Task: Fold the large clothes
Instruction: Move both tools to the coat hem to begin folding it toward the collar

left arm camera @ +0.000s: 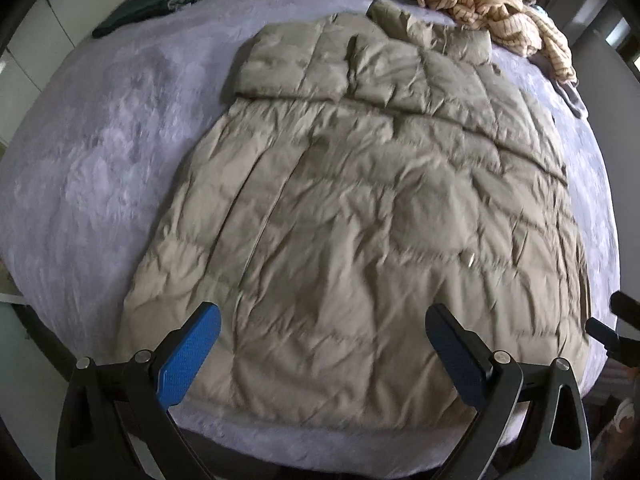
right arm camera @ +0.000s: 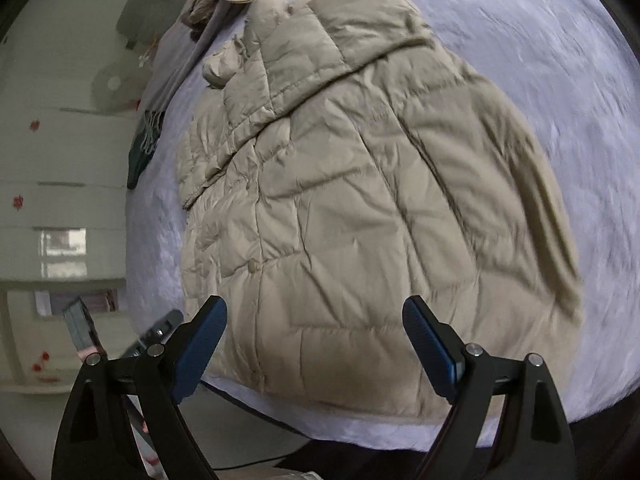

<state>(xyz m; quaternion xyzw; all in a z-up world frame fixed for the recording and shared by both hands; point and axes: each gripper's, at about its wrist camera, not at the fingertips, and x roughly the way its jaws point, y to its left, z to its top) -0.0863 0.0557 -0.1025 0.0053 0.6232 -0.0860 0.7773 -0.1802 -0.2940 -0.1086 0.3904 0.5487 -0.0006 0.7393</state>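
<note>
We see a khaki quilted puffer jacket (left arm camera: 360, 216) spread flat on a lavender plush bed cover (left arm camera: 100, 152), hem end nearest both cameras, collar end at the far side. One sleeve (left arm camera: 292, 68) lies folded across the upper body, crosswise. The same jacket (right arm camera: 360, 200) fills the right wrist view, tilted, with a round snap button (right arm camera: 252, 266) visible along the front placket. Left gripper (left arm camera: 324, 332): jaws spread wide, blue pads (left arm camera: 188, 354) apart, nothing between them; it hovers over the hem, and we cannot tell whether it touches the fabric. Right gripper (right arm camera: 314, 328): jaws likewise wide apart, empty, poised above the hem near the bed's edge. At the far end of the bed we note a cream striped garment (left arm camera: 496, 8) bunched up just beside the jacket's collar, and a dark green fringed cloth (left arm camera: 160, 0) well apart, near the far left corner. Both frames carry some motion blur. Off the bed, in the right wrist view, a pale floor (right arm camera: 60, 160) with small red marks.
</note>
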